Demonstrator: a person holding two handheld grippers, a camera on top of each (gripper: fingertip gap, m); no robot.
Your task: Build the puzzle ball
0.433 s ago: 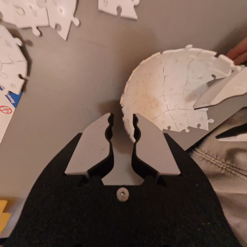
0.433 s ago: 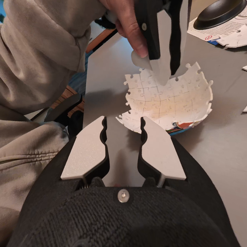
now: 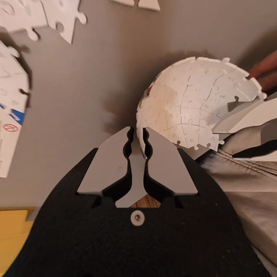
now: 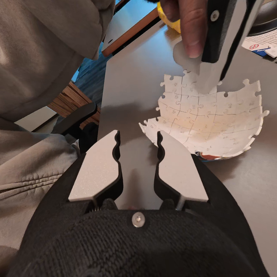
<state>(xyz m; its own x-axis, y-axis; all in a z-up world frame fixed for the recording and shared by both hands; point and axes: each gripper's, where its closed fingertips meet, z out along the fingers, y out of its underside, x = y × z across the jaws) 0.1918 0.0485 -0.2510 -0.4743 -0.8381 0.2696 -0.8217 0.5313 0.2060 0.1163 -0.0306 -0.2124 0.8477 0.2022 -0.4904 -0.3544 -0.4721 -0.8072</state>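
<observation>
The half-built puzzle ball (image 3: 187,107) is a white bowl-shaped shell of joined pieces with a coloured outside, resting on the grey table (image 3: 75,90). My left gripper (image 3: 138,131) is shut on the shell's rim, which runs between its narrowly spaced fingers. In the right wrist view the left gripper (image 4: 209,84) comes down from above onto the far rim of the shell (image 4: 209,119), with a hand holding it. My right gripper (image 4: 138,133) is open and empty at the shell's near rim. One of its fingers (image 3: 239,119) shows at the shell's right side.
Loose white puzzle pieces (image 3: 45,15) and a joined white patch (image 3: 12,84) lie at the far left on a printed leaflet (image 3: 9,127). A yellow object (image 3: 12,232) sits at the near left. A person's beige sleeve (image 4: 37,45) fills the left, beyond the table edge (image 4: 103,104). To the yellow object (image 3: 12,232): left tips about 35 centimetres, right tips about 40 centimetres.
The left gripper's fingers have closed from a wider gap onto the shell's rim. The right gripper stays open at the near rim.
</observation>
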